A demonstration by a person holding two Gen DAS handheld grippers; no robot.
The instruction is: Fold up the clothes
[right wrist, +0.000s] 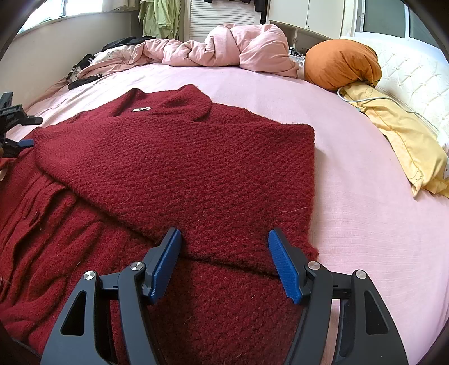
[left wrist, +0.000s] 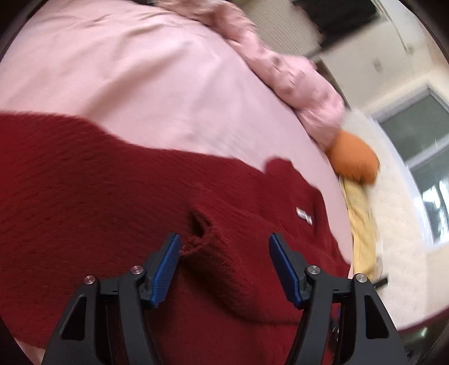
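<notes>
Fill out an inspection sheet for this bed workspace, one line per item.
Surface: pink bed sheet, a few wrinkles.
Job's things: red knit sweater, collar away from the camera, one side folded over the body.
Clutter: bunched pink duvet, orange pillow, yellow pillow, dark garments at the far left edge.
Grippers: left tool open over the knit; right tool open above the folded edge.
Cables: white cable across the yellow pillow.
Surroundings: window, green clothes hanging.
</notes>
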